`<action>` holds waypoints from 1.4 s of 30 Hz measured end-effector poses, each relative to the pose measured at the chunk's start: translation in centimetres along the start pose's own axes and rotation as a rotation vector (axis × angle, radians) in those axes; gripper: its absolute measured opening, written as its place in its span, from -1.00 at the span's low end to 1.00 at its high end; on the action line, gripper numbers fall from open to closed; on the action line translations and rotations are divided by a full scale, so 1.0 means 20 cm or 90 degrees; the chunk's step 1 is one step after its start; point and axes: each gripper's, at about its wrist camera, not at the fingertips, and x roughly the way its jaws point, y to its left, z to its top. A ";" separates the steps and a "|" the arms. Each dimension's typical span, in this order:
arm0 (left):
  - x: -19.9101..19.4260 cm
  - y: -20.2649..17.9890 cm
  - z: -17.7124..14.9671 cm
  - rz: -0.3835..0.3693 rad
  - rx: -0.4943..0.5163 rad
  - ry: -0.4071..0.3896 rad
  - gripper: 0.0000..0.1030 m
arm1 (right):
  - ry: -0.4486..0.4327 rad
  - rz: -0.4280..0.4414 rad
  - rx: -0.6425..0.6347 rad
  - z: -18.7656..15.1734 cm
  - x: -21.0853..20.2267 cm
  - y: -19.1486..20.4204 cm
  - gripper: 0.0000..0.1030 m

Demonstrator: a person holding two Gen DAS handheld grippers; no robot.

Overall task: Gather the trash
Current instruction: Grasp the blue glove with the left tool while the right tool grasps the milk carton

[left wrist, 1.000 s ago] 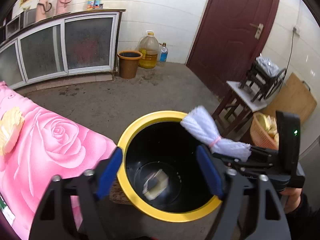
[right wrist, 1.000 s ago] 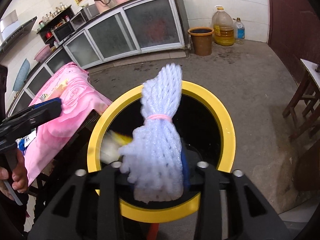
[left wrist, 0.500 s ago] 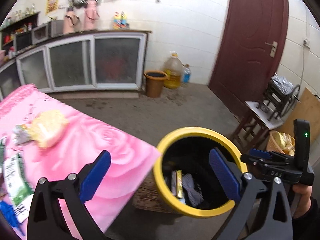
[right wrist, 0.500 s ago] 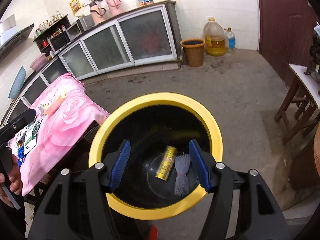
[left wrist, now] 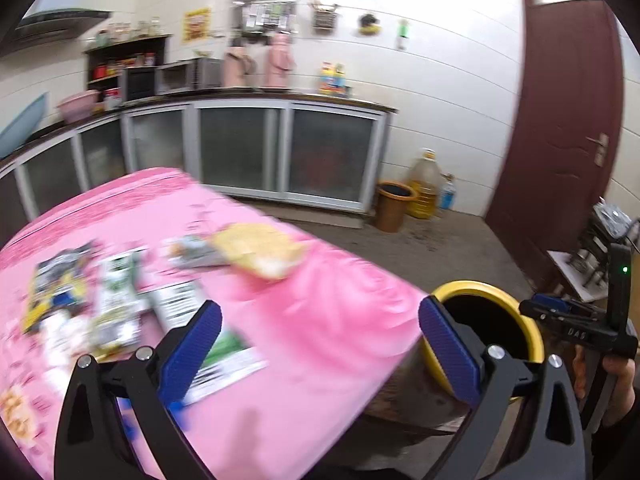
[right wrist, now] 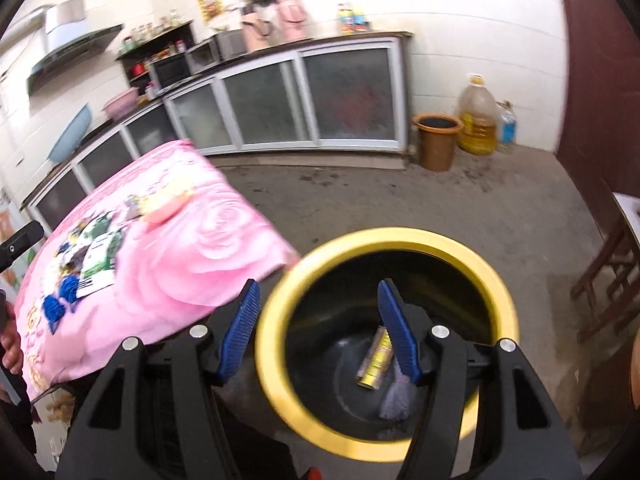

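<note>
A black bin with a yellow rim stands on the floor by the corner of the pink rose tablecloth. Inside lie a gold can and a white foam net bundle. My right gripper is open and empty above the bin's left rim. My left gripper is wide open and empty over the table's near edge, with the bin to its right. On the cloth lie blurred wrappers, a yellow foam pad and a white-green packet.
A brown bucket and an oil jug stand by the glass-front cabinets. A dark red door is at the right. Wooden stools stand right of the bin. Bare concrete floor lies beyond the bin.
The right gripper let go of the white foam net bundle, which now lies in the bin. Both grippers swung left and up toward the table; the left one's jaws stand wider.
</note>
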 end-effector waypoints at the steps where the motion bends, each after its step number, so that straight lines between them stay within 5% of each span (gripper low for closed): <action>1: -0.04 0.06 -0.01 0.018 -0.005 -0.004 0.85 | -0.001 0.009 -0.011 0.01 0.02 0.05 0.13; 6: -0.23 0.34 -0.12 0.142 -0.029 -0.014 0.85 | -0.002 0.090 -0.085 0.05 0.11 0.37 0.13; 12: -0.31 0.58 -0.27 0.221 -0.049 0.012 0.85 | 0.031 0.192 -0.159 0.07 0.24 0.73 0.13; 22: -0.22 0.69 -0.44 0.207 -0.047 0.071 0.85 | 0.098 0.284 -0.229 0.15 0.47 1.22 0.21; 27: -0.14 0.74 -0.46 0.209 -0.068 0.093 0.85 | 0.174 0.301 -0.237 0.19 0.66 1.43 0.28; 42: 0.02 0.92 -0.51 0.203 -0.157 0.174 0.85 | 0.248 0.226 -0.309 0.19 0.92 1.63 0.45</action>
